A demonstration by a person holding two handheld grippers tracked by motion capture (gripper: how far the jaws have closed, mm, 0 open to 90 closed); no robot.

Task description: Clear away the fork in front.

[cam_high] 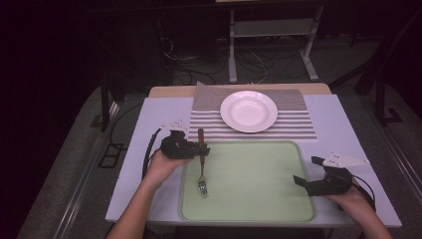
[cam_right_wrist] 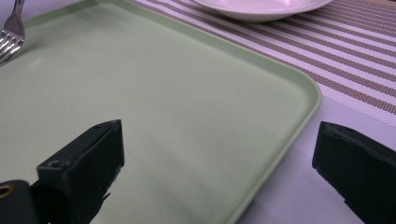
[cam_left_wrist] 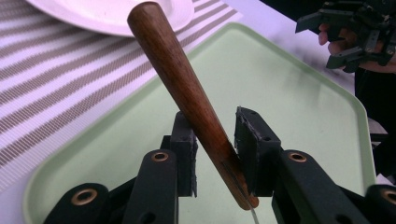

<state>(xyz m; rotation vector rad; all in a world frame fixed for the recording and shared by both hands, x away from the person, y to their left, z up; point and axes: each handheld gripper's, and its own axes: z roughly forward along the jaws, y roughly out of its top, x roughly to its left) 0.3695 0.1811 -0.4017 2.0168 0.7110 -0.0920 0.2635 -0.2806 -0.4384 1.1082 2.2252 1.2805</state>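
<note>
Forearms enter the high view from the bottom edge, each hand carrying a black gripper. Left gripper (cam_high: 199, 149) sits at the tray's left edge with the fork (cam_high: 201, 162) between its jaws. That fork has a dark brown wooden handle pointing away toward the mat and a thin steel neck ending in tines that lie on the tray (cam_high: 249, 204). This tray is pale green, matte, rectangular with rounded corners and a low raised rim. Beyond it lies a mat (cam_high: 293, 124) woven in fine brown and white stripes, bearing a round, glossy white plate (cam_high: 249, 110) with a shallow well. Right gripper (cam_high: 304, 172) rests at the tray's right edge, jaws spread wide around nothing.

Looking along the left gripper's jaws, the fork's handle (cam_left_wrist: 187, 93) is a smooth, rounded, tapering piece of reddish-brown wood with visible grain, rising at a slant toward the plate (cam_left_wrist: 112, 14). It touches the left pad at most lightly, and near its lower end it lies against the right pad, so the jaws stand narrow but the grip looks loose. Right gripper (cam_left_wrist: 322, 42) shows far off at the upper right.

From the right gripper view, the two black pads stand far apart over the tray's (cam_right_wrist: 289, 98) rim. Steel tines of the fork (cam_right_wrist: 10, 35) gleam at the upper left, and the mat (cam_right_wrist: 355, 60) shows its ribbed weave under the plate (cam_right_wrist: 261, 9).
</note>
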